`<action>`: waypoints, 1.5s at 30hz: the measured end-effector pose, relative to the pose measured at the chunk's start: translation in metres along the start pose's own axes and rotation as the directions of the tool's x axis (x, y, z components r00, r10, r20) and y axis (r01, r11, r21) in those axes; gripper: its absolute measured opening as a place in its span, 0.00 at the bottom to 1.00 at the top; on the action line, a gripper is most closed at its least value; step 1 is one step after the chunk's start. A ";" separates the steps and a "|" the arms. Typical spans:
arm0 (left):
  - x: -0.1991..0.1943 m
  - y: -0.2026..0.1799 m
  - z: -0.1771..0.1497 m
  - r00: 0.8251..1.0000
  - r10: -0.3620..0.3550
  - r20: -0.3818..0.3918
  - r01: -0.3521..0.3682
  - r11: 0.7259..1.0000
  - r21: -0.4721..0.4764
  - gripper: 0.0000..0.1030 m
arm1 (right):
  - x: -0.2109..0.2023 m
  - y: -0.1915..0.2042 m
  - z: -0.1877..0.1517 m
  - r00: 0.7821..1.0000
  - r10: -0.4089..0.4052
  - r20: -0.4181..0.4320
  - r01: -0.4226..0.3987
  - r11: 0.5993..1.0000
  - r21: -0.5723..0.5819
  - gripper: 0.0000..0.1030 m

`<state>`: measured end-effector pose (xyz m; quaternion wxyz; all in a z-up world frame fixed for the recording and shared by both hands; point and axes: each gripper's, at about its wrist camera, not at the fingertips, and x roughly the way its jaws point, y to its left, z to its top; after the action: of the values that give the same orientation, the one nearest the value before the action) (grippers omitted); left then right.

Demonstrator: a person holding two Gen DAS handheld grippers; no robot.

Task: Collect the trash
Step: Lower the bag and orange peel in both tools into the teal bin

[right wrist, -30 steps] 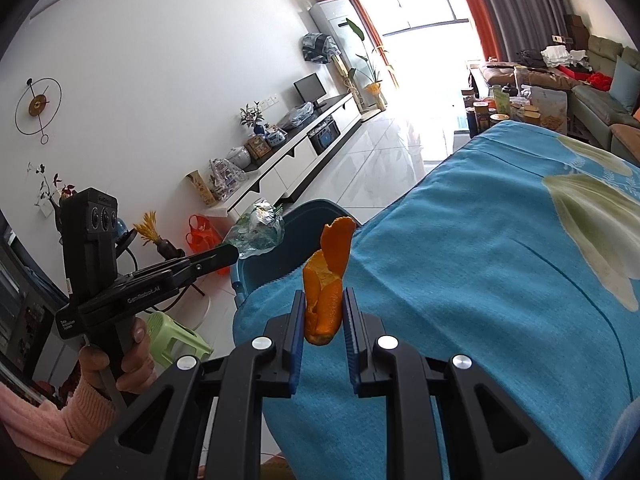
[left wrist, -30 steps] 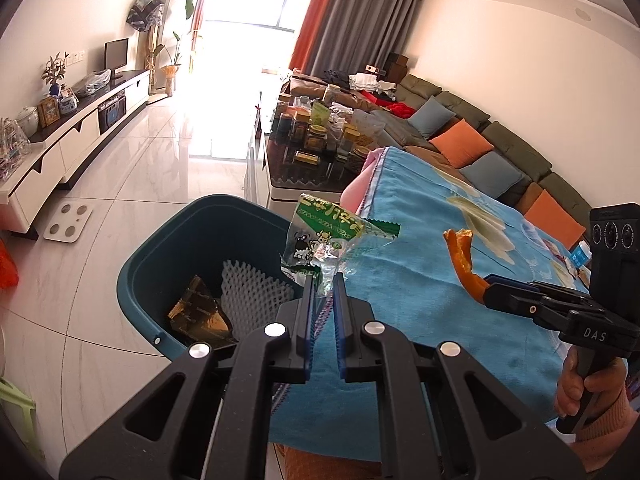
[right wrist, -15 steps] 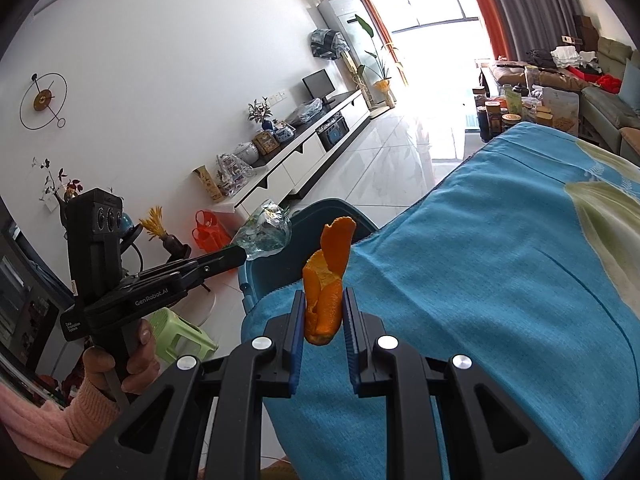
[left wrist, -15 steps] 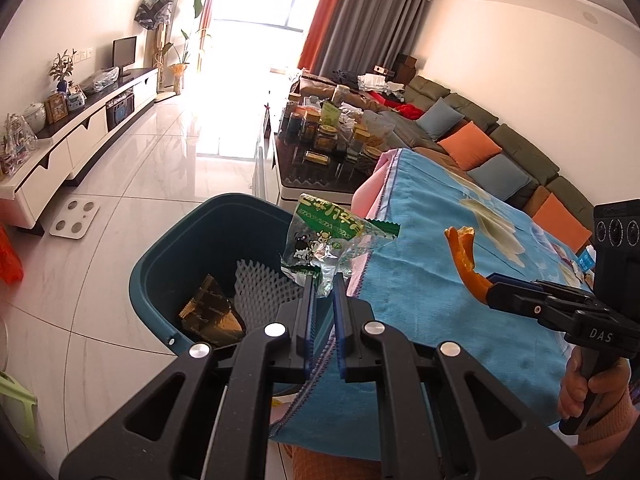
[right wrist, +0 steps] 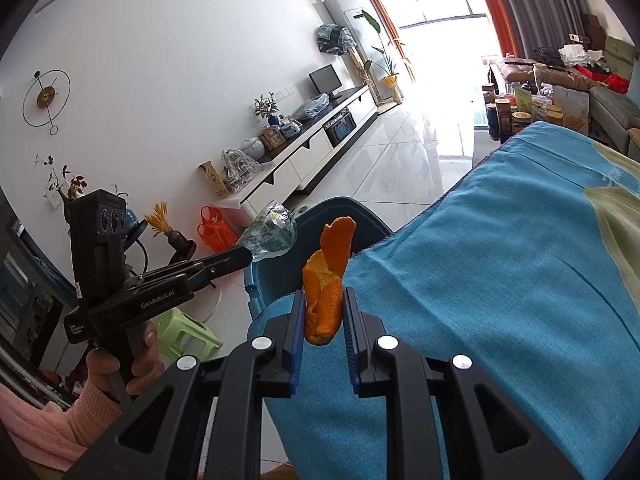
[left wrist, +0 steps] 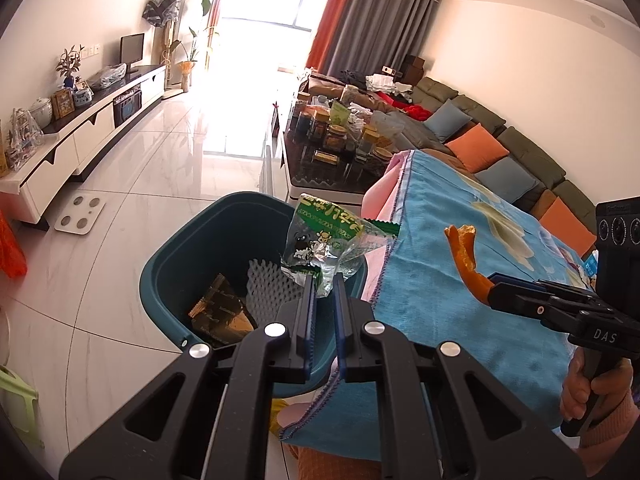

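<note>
Left gripper (left wrist: 321, 285) is clamped on a crinkly clear-and-green plastic snack wrapper (left wrist: 332, 236), held above the round teal plastic bin (left wrist: 180, 256). Right gripper (right wrist: 323, 312) pinches a curled orange peel (right wrist: 326, 280) over the blue cloth-covered table (right wrist: 500, 280), near the bin's rim.

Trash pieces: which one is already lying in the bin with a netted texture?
The white foam net in the teal bin; the brown wrapper beside it is flat and glossy.

The white tiled floor (left wrist: 120, 248) carries a teal bin (left wrist: 192, 248) — pressed against the edge of the table's blue cloth (left wrist: 460, 312) — with a white bathroom scale (left wrist: 79, 214) lying well beyond the bin.
</note>
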<state>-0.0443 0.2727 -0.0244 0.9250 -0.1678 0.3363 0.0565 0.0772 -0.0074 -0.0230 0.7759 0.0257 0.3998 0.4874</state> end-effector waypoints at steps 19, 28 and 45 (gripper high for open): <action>0.005 0.007 -0.001 1.000 0.020 -0.003 -0.020 1.000 -0.013 0.08 | 0.013 0.005 0.008 0.999 0.025 -0.020 -0.025 1.000 -0.006 0.16; 0.008 0.008 0.000 0.999 0.035 -0.002 -0.035 0.999 -0.013 0.08 | 0.019 0.006 0.012 0.999 0.033 -0.028 -0.033 0.999 -0.005 0.16; 0.017 0.010 -0.001 0.999 0.052 -0.014 -0.053 0.998 -0.029 0.08 | 0.036 0.008 0.017 0.997 0.058 -0.053 -0.058 0.998 0.007 0.16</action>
<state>-0.0339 0.2819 -0.0387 0.9184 -0.1729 0.3456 0.0846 0.0900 0.0303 -0.0293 0.7505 0.0265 0.4206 0.5091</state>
